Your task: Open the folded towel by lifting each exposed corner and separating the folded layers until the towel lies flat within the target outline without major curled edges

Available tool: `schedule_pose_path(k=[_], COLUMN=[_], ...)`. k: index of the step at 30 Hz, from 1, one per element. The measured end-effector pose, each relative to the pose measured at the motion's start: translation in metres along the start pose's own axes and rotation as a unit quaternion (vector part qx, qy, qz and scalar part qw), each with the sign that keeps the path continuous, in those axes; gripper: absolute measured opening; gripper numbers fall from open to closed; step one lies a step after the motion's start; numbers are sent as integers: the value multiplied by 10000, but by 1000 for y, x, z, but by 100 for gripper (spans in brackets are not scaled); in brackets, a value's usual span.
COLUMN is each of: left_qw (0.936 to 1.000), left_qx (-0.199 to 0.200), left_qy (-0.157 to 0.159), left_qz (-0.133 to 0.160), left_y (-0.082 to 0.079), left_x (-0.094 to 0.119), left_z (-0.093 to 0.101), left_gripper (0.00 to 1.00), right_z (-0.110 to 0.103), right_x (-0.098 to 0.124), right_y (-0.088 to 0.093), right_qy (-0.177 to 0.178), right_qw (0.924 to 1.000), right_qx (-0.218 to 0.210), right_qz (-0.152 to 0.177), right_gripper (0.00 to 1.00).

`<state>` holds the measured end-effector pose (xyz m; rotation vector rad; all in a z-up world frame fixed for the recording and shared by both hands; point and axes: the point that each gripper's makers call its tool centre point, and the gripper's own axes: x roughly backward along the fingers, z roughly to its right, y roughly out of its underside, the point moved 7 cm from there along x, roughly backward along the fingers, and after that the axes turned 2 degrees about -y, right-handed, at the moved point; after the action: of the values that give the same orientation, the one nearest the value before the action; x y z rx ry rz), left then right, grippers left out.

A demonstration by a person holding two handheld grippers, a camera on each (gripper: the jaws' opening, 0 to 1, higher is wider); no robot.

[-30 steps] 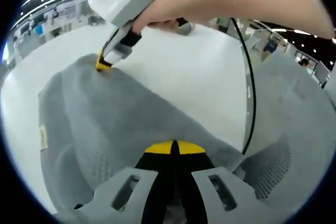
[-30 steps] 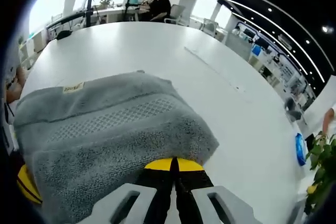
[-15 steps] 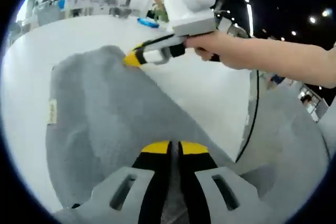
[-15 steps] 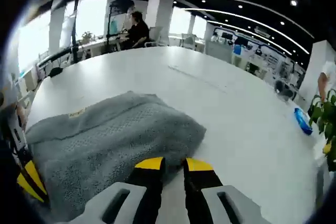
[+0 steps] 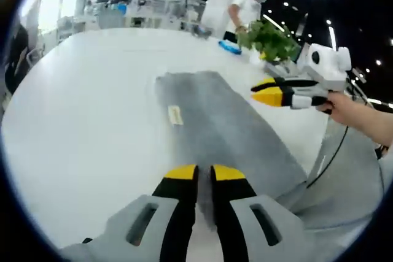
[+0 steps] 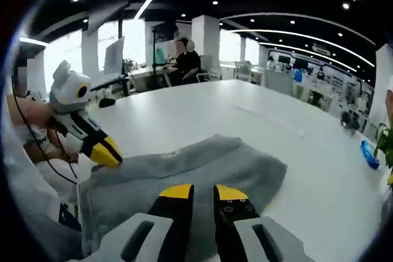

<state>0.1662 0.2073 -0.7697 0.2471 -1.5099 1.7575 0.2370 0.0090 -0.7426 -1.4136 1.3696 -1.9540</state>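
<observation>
Lying on table (image 5: 80, 108): grey towel (image 5: 215, 121).

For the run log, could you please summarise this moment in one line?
towel: on table | left tongs: open | right tongs: open, above towel

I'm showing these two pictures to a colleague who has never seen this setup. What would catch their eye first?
Probably the grey towel, spread long across the white table with a small label on it. Next, the yellow-tipped grippers: in the left gripper view the right gripper hangs above the towel's right edge, and in the right gripper view the left gripper sits at the towel's left end. A leafy plant stands beyond.
</observation>
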Motion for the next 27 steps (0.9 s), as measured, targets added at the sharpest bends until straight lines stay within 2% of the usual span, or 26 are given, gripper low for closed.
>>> schedule_pose_path(k=[5,10,12,15,18,21,27], left_qw=[9998,9996,9992,9987,9970,9947,9968], left_qx=[105,169,342,491,770,1014,779], left_qy=[-171,-206,-163,-107,35,182,84], left_qz=[-41,-95,-87,-59,59,-18,-148], left_y=[12,23,26,28,26,26,28], left_x=[10,16,19,21,20,18,11], left_z=[-9,-12,-11,-10,-4,1,4], left_gripper=[9,10,10,10,10,10,6], right_z=[-38,-60,-67,-67,-63,-62,-61], right_x=[-9,-11,-11,-10,-10,-8,-4], right_y=[-2,2,4,7,13,16,17], right_qy=[-451,-753,-858,-858,-842,-839,-818], right_qw=[9971,9949,9938,9941,9953,9952,9954], right_qx=[582,615,638,571,274,239,245], right_qz=[-201,-255,-311,-342,-385,-446,-440], right_gripper=[10,10,10,10,10,10,10])
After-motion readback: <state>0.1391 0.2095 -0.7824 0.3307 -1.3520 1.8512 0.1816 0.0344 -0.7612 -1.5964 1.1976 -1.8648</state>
